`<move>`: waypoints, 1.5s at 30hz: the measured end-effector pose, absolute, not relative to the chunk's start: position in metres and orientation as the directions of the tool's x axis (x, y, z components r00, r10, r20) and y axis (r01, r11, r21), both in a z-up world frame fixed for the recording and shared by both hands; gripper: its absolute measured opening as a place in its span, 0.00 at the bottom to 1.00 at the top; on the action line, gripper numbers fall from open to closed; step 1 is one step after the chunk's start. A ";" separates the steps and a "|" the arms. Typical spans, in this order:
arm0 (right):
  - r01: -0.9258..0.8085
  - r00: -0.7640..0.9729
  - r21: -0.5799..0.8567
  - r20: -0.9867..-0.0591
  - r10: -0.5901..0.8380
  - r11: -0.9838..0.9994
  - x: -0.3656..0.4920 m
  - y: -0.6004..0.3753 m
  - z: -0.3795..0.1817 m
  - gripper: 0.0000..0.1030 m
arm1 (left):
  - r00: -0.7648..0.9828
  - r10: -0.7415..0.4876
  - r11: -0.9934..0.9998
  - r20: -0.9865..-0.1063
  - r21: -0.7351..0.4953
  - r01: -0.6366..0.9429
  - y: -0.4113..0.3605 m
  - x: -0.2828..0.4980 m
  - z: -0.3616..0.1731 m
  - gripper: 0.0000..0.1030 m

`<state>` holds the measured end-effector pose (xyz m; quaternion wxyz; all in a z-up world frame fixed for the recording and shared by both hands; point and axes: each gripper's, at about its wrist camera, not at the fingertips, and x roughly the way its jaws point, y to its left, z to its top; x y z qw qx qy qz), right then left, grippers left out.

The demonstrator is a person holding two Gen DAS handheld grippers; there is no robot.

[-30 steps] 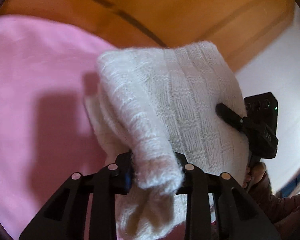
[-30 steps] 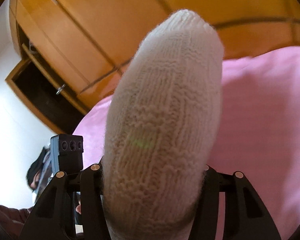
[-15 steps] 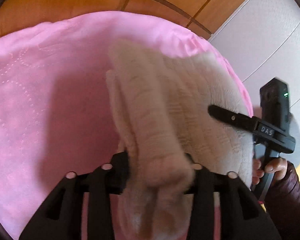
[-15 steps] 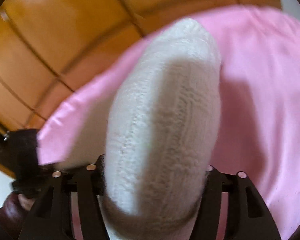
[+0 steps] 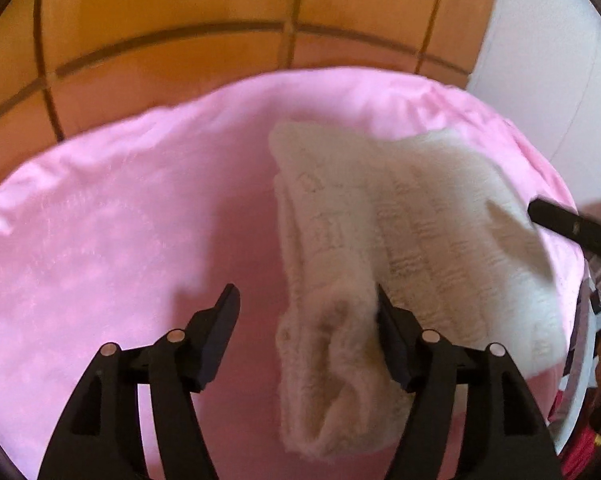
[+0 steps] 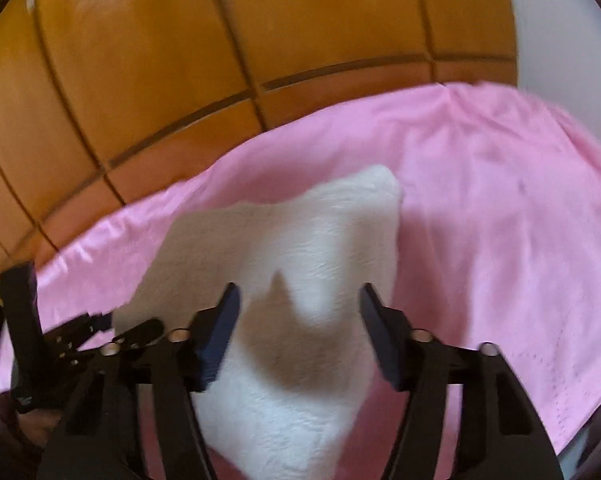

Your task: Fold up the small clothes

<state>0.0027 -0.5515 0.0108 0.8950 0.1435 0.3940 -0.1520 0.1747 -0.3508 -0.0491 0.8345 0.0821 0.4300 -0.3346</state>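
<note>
Release step: knit (image 5: pixel 412 240) folded on pink bed (image 5: pixel 100 240), both grippers (image 5: pixel 306 304) (image 6: pixel 298 300) spread, holding nothing. Next: withdraw without snagging.

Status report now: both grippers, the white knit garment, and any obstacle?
Left gripper open, right gripper open. White knit garment lies released on the pink cover, folded over. Nothing in the way.
</note>
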 end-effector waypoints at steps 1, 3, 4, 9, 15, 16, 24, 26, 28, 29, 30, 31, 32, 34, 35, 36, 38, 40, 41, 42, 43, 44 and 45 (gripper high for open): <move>0.396 0.612 0.097 -0.770 -0.183 0.913 0.010 -0.547 0.000 0.54 | 0.401 -0.483 0.768 -0.778 -0.156 0.622 -0.353 0.178 -0.054 0.68; 0.427 0.549 0.000 -0.795 -0.259 0.904 0.017 -0.544 -0.027 0.54 | 0.412 -0.476 0.776 -0.777 -0.150 0.612 -0.355 0.183 -0.059 0.73; 0.446 0.537 -0.011 -0.797 -0.277 0.895 0.020 -0.545 -0.037 0.55 | 0.407 -0.481 0.775 -0.777 -0.159 0.612 -0.355 0.184 -0.059 0.73; 0.495 0.562 0.036 -0.776 -0.288 0.868 0.011 -0.549 -0.035 0.56 | 0.434 -0.479 0.780 -0.763 -0.144 0.609 -0.353 0.173 -0.049 0.72; 0.499 0.593 0.089 -0.761 -0.265 0.862 -0.016 -0.542 -0.015 0.56 | 0.457 -0.504 0.777 -0.733 -0.154 0.610 -0.344 0.160 -0.027 0.72; 0.501 0.597 0.096 -0.758 -0.263 0.860 -0.021 -0.539 -0.011 0.56 | 0.462 -0.506 0.778 -0.728 -0.155 0.609 -0.342 0.158 -0.024 0.72; 0.497 0.605 0.107 -0.754 -0.256 0.861 -0.048 -0.516 0.002 0.56 | 0.488 -0.521 0.781 -0.700 -0.159 0.604 -0.327 0.140 -0.007 0.78; 0.500 0.606 0.110 -0.753 -0.257 0.859 -0.053 -0.514 0.004 0.56 | 0.493 -0.525 0.780 -0.694 -0.161 0.604 -0.325 0.136 -0.004 0.79; 0.493 0.606 0.115 -0.756 -0.246 0.862 -0.059 -0.510 0.005 0.56 | 0.491 -0.527 0.778 -0.693 -0.162 0.607 -0.323 0.133 -0.004 0.79; 0.491 0.604 0.111 -0.758 -0.246 0.864 -0.061 -0.507 0.004 0.56 | 0.481 -0.533 0.774 -0.696 -0.170 0.610 -0.322 0.132 -0.004 0.79; 0.488 0.603 0.106 -0.759 -0.246 0.867 -0.064 -0.504 0.004 0.56 | 0.478 -0.534 0.773 -0.697 -0.173 0.611 -0.321 0.131 -0.004 0.79; 0.483 0.602 0.102 -0.760 -0.244 0.870 -0.066 -0.501 0.003 0.56 | 0.477 -0.535 0.772 -0.697 -0.175 0.611 -0.320 0.130 -0.005 0.79; 0.481 0.602 0.100 -0.760 -0.246 0.871 -0.069 -0.499 0.003 0.56 | 0.476 -0.537 0.771 -0.697 -0.175 0.613 -0.318 0.129 -0.005 0.78; 0.480 0.602 0.099 -0.760 -0.245 0.871 -0.075 -0.496 0.003 0.56 | 0.470 -0.540 0.765 -0.698 -0.175 0.619 -0.317 0.126 -0.005 0.78; 0.482 0.601 0.102 -0.762 -0.243 0.870 -0.076 -0.496 0.003 0.56 | 0.460 -0.546 0.759 -0.700 -0.180 0.626 -0.317 0.124 -0.005 0.77; 0.486 0.600 0.110 -0.763 -0.240 0.867 -0.079 -0.497 0.002 0.56 | 0.449 -0.554 0.751 -0.701 -0.189 0.633 -0.316 0.124 -0.006 0.76; 0.490 0.596 0.119 -0.768 -0.232 0.864 -0.080 -0.498 0.001 0.56 | 0.404 -0.581 0.727 -0.707 -0.227 0.648 -0.316 0.125 -0.008 0.75; 0.496 0.590 0.122 -0.774 -0.230 0.860 -0.082 -0.499 0.000 0.56 | 0.343 -0.601 0.707 -0.722 -0.281 0.649 -0.317 0.132 -0.013 0.68; 0.497 0.592 0.128 -0.774 -0.227 0.858 -0.084 -0.500 0.000 0.56 | 0.304 -0.610 0.692 -0.732 -0.305 0.654 -0.320 0.137 -0.016 0.55; 0.501 0.596 0.134 -0.770 -0.228 0.855 -0.086 -0.500 0.001 0.56 | 0.278 -0.607 0.683 -0.744 -0.311 0.661 -0.325 0.140 -0.020 0.49; 0.505 0.598 0.138 -0.768 -0.230 0.852 -0.088 -0.501 0.002 0.56 | 0.270 -0.601 0.682 -0.753 -0.307 0.664 -0.327 0.142 -0.023 0.46; 0.509 0.602 0.150 -0.766 -0.226 0.848 -0.090 -0.502 0.001 0.57 | 0.253 -0.597 0.678 -0.761 -0.310 0.667 -0.330 0.146 -0.029 0.24; 0.510 0.615 0.177 -0.760 -0.212 0.842 -0.093 -0.504 0.001 0.61 | 0.234 -0.586 0.676 -0.776 -0.309 0.669 -0.332 0.149 -0.037 0.13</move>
